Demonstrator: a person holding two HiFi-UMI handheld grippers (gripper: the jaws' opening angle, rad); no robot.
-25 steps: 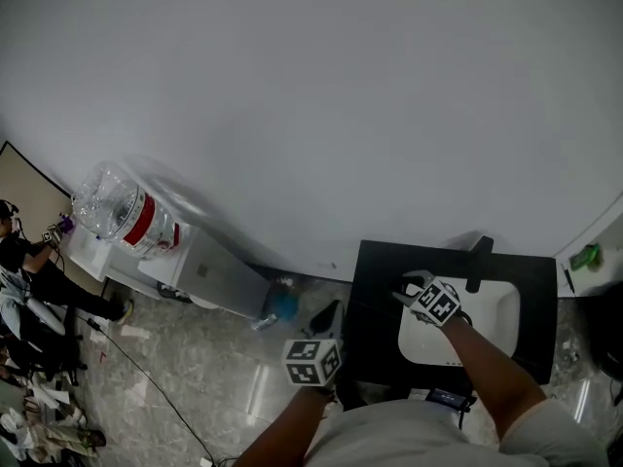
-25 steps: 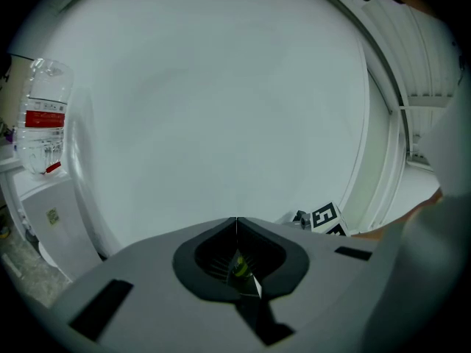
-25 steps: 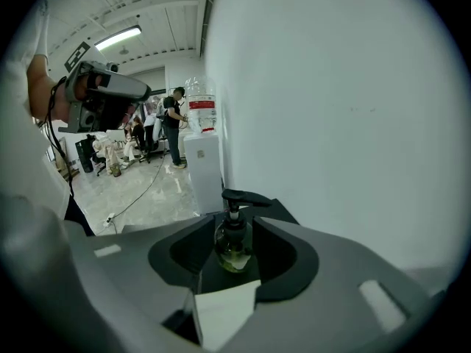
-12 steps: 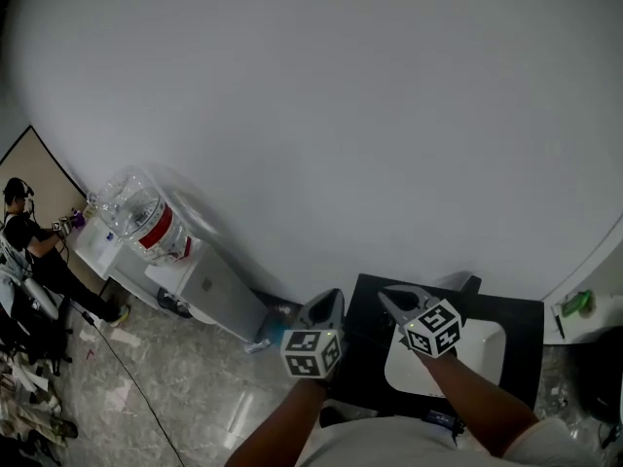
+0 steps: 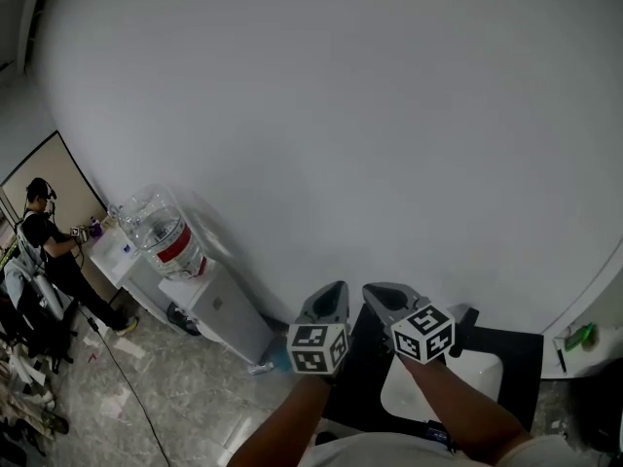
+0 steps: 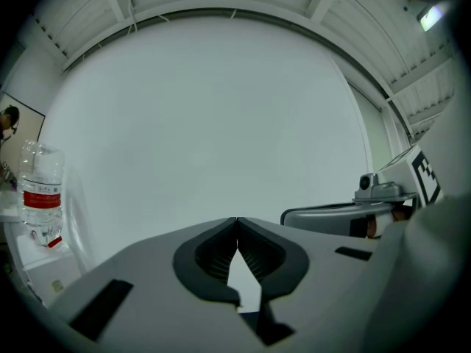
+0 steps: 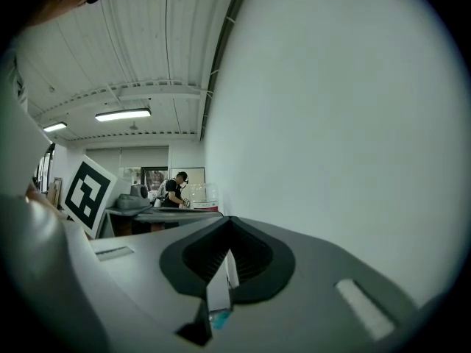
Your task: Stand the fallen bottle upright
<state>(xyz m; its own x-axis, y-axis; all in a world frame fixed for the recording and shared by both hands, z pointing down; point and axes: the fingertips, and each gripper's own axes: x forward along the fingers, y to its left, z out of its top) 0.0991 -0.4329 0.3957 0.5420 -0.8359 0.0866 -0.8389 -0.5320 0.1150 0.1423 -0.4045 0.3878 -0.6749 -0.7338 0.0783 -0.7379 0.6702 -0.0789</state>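
White wall fills most of the head view. Both grippers sit side by side in front of it, low in that view, over the left edge of a black rectangular table that carries a white tray.

On the left gripper the jaws meet tip to tip with nothing between them. The right gripper is closed the same way and empty.

Left of the table, a white water dispenser bears a clear jug with a red label. On the grey marbled floor at its foot we note a small pale thing with a blue part. It lies flat and may be the fallen bottle, but it is too small to be sure.

Far left is a person in black.
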